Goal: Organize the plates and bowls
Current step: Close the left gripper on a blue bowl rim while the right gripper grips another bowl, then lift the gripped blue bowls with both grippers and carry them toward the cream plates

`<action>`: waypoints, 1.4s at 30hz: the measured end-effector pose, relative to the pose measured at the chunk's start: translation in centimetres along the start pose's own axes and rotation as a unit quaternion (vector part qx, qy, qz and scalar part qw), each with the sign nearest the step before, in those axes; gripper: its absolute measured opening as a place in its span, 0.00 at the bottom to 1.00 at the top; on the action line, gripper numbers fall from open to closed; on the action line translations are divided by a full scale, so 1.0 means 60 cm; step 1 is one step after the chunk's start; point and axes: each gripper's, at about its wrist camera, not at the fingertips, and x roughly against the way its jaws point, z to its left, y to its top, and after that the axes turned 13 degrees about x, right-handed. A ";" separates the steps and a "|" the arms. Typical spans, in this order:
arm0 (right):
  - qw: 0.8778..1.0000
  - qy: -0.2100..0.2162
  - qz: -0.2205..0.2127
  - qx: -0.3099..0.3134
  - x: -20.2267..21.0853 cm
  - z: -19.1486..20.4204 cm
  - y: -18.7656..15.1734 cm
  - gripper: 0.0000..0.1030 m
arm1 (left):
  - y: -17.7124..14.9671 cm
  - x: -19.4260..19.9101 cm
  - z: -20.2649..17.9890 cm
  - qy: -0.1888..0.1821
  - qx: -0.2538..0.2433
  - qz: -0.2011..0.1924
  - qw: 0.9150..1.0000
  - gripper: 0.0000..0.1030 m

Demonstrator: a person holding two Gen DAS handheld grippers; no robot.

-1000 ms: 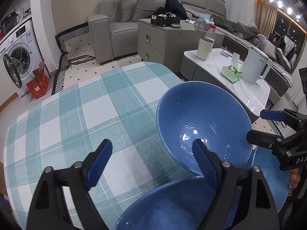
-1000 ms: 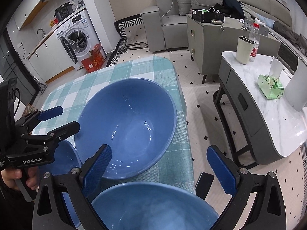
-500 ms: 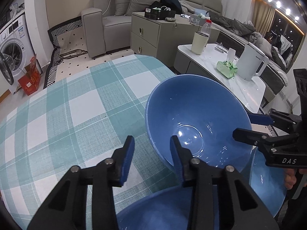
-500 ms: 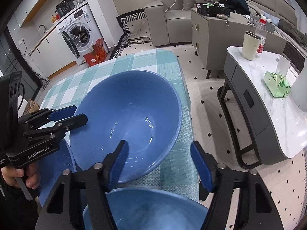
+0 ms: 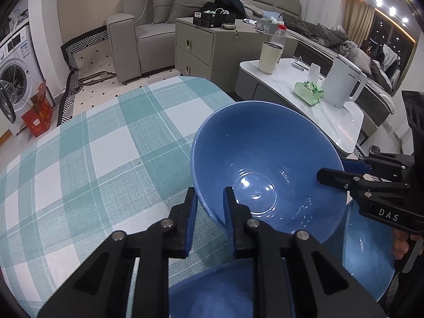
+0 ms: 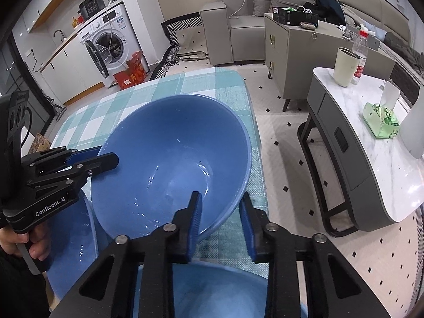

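A large blue bowl (image 5: 265, 159) (image 6: 164, 145) stands on the table's teal checked cloth (image 5: 106, 159). My left gripper (image 5: 210, 193) (image 6: 108, 155) is closing on the bowl's left rim, one pad inside and one outside, pressing the wall. My right gripper (image 6: 221, 197) (image 5: 331, 169) is closing on the opposite rim the same way. Two more blue bowls lie close to me, one under the left gripper (image 5: 225, 291) (image 6: 71, 238) and one under the right gripper (image 6: 212, 291) (image 5: 371, 251). The large bowl's near edge overlaps both.
The table's right edge (image 6: 254, 132) drops to the tiled floor. Beyond it stands a marble side table (image 6: 384, 145) with a cup, a bottle, a green pack and a white kettle (image 5: 344, 82). A grey cabinet (image 5: 201, 45) and sofa stand farther back.
Both grippers went from wide open to closed on the large bowl's rim, one on each side. Neither hand has shifted noticeably.
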 end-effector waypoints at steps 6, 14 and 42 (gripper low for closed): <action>1.000 -0.015 -0.004 0.005 0.004 0.005 0.000 0.24 | -0.001 0.002 -0.003 0.001 -0.001 -0.003 1.000 0.16; 1.000 -0.023 -0.019 0.007 0.020 0.006 0.002 0.22 | 0.000 0.014 -0.007 0.003 -0.006 -0.014 1.000 0.16; 0.993 -0.051 -0.104 0.027 0.153 0.055 -0.003 0.22 | -0.012 0.140 -0.025 -0.001 -0.016 -0.088 0.996 0.16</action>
